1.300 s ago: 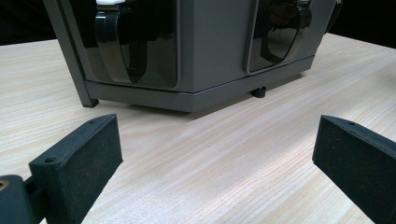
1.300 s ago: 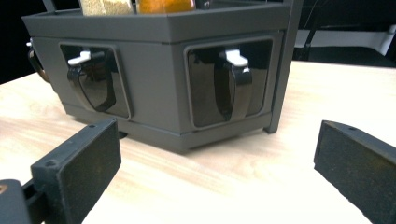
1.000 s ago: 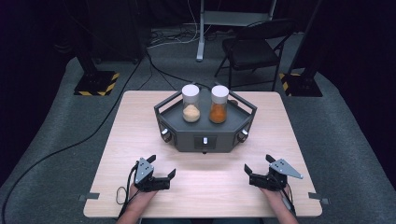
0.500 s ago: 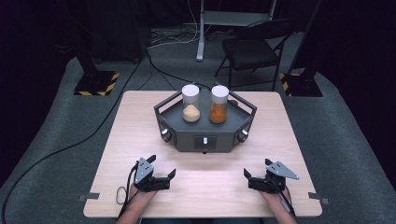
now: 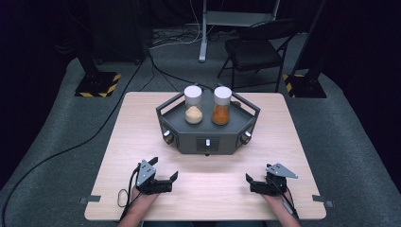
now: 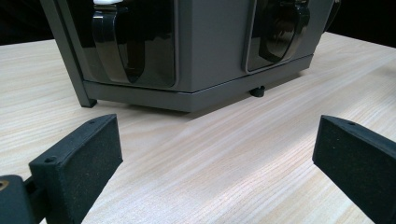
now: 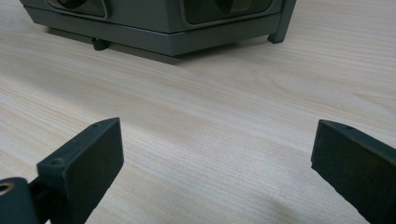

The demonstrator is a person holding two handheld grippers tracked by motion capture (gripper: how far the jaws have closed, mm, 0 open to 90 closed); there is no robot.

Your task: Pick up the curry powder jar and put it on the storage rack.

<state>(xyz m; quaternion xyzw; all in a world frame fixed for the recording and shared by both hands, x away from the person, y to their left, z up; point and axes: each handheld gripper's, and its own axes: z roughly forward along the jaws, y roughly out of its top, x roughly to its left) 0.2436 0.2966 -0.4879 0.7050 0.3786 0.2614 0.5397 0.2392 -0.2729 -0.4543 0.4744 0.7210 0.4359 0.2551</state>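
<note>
A dark grey six-sided machine (image 5: 208, 130) stands at the middle back of the light wooden table (image 5: 142, 123). On it stand two white-lidded clear jars, upright. The left jar (image 5: 193, 105) holds pale beige powder, the right jar (image 5: 222, 105) orange powder. My left gripper (image 5: 164, 169) rests near the front left edge, open and holding nothing. My right gripper (image 5: 250, 182) sits near the front right edge, also open. In the left gripper view the machine's base (image 6: 210, 60) lies beyond my left gripper (image 6: 217, 154). The right gripper view shows the machine's lower edge (image 7: 177, 28) beyond my right gripper (image 7: 217, 154).
The machine has a knob (image 5: 167, 136) at its front left corner, another knob (image 5: 246, 137) at the front right, and a small white switch (image 5: 207, 142) between them. Behind the table stand a black folding chair (image 5: 257, 47) and a metal post (image 5: 204, 33). Cables run across the grey carpet.
My right gripper has drifted a little toward the table's near edge. The left gripper and both jars have stayed put.
</note>
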